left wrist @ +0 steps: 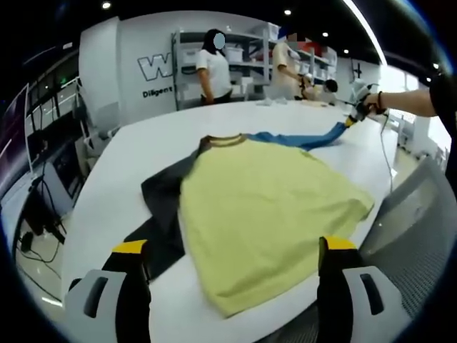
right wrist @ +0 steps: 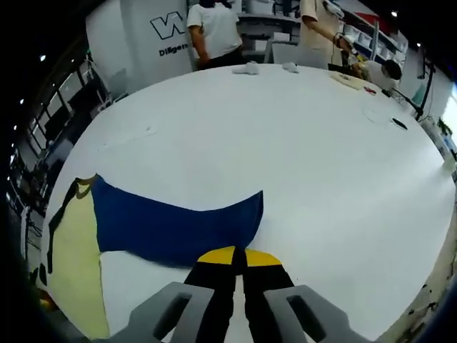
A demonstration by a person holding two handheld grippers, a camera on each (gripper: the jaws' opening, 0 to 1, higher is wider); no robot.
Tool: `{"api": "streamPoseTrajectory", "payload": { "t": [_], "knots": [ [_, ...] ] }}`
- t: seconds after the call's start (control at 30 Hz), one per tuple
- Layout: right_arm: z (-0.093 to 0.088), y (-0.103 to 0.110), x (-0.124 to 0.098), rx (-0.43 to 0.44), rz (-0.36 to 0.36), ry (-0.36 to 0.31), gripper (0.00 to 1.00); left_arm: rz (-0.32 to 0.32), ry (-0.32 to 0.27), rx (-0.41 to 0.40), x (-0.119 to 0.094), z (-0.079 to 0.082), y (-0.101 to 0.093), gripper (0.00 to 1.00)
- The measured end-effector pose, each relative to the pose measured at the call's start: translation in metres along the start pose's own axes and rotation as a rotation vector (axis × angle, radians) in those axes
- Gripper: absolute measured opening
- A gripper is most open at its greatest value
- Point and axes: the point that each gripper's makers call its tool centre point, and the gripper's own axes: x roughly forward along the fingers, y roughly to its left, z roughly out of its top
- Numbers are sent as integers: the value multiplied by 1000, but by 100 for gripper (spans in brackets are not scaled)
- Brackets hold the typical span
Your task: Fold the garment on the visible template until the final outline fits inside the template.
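A yellow T-shirt [left wrist: 264, 214] with blue sleeves lies flat on a dark grey template [left wrist: 163, 207] on the white table. My left gripper [left wrist: 234, 246] is open, its jaws spread wide over the shirt's near hem and touching nothing. The far blue sleeve [left wrist: 300, 139] is stretched out to the right, where my right gripper [left wrist: 360, 107] grips its end. In the right gripper view, the right gripper [right wrist: 238, 256] is shut on the edge of the blue sleeve [right wrist: 171, 225]. The yellow body [right wrist: 71, 264] lies to the left of that sleeve.
The white table [right wrist: 300, 136] stretches wide beyond the sleeve. Small items [right wrist: 375, 86] lie near its far edge. Two people [left wrist: 214, 64] stand by shelves at the back. A grey mesh chair [left wrist: 421, 229] stands at the table's right edge.
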Motion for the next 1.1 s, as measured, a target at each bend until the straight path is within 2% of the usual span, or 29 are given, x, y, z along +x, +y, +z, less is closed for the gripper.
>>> {"api": "streamPoseTrajectory", "payload": {
  "t": [0.3,0.5,0.8,1.1],
  "knots": [
    [16,16,-6,6,28,-15,0,-24,-16,-16,1,3,-6,99],
    [31,32,-9,-35,53,-22,0,-34,-7,-26,1,2,-8,99],
    [32,86,-29,-88,111,-25,0,-38,-13,-24,-1,4,-10,99],
    [38,131,-35,-163,171,-24,0,-43,-15,-24,-1,5,-11,99]
  ]
}}
